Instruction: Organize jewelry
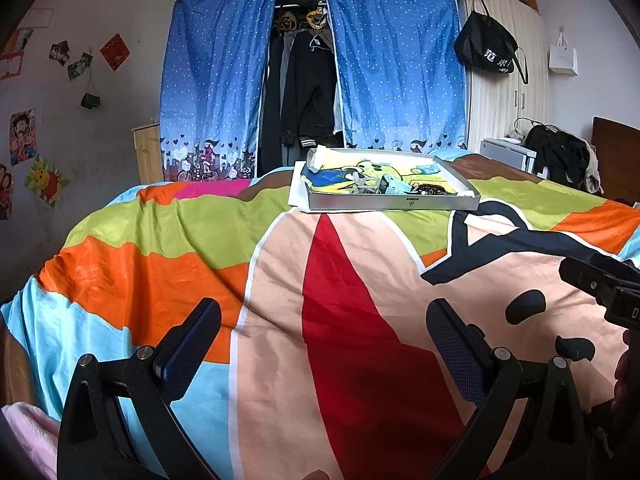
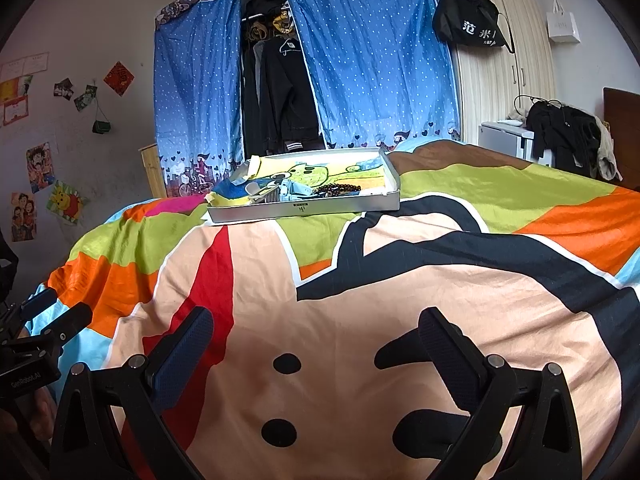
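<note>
A shallow white tray [image 1: 394, 202] [image 2: 308, 210] lies on the far part of a bed with a colourful cartoon cover. Inside, on a yellow and blue printed liner, sit a dark beaded bracelet [image 1: 430, 189] [image 2: 338, 190], a pale blue item [image 1: 394, 186] [image 2: 294, 192] and a grey clip-like piece [image 1: 366, 186] [image 2: 264, 196]. My left gripper [image 1: 324, 312] hovers open over the near bedcover, nothing between its fingers. My right gripper [image 2: 316, 322] is also open and empty, well short of the tray. Each gripper shows at the edge of the other's view.
The bedcover [image 1: 360, 320] fills the foreground. Behind the bed hang blue dotted curtains [image 1: 216, 80] around an open clothes rack. A black bag [image 1: 486, 48] hangs on a white wardrobe at right. Dark clothes [image 1: 560, 156] are piled by the headboard.
</note>
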`<state>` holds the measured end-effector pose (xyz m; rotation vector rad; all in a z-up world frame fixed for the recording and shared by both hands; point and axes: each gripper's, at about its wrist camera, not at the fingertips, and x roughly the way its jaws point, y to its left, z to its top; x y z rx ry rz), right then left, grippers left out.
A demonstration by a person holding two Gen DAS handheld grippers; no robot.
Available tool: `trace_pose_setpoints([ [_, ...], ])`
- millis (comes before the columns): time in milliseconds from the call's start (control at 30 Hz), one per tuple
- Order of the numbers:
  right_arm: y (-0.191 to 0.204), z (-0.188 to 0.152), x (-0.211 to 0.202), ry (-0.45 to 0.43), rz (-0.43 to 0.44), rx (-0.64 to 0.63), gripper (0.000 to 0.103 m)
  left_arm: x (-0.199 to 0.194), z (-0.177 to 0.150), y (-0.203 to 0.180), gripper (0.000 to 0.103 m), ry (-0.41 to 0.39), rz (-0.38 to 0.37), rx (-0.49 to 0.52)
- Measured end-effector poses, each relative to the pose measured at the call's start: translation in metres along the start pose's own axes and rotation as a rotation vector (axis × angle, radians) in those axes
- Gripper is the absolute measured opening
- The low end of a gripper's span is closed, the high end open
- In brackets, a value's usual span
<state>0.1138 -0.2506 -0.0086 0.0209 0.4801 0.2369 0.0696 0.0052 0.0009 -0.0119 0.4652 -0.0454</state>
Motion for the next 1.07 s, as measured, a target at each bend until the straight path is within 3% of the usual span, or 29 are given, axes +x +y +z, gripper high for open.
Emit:
trace_pose_setpoints([
  [533, 0.0003, -0.0008, -0.0007, 0.006, 0.0, 0.001, 0.103, 0.0013, -0.0043, -0.0057, 0.101, 0.017, 0.045, 0.022],
  [1067, -0.0004, -0.0028, -0.0012, 0.014, 0.0, 0.005, 0.103, 0.0041, -0.0083, -0.0076, 0.101, 0.033, 0.039, 0.028],
])
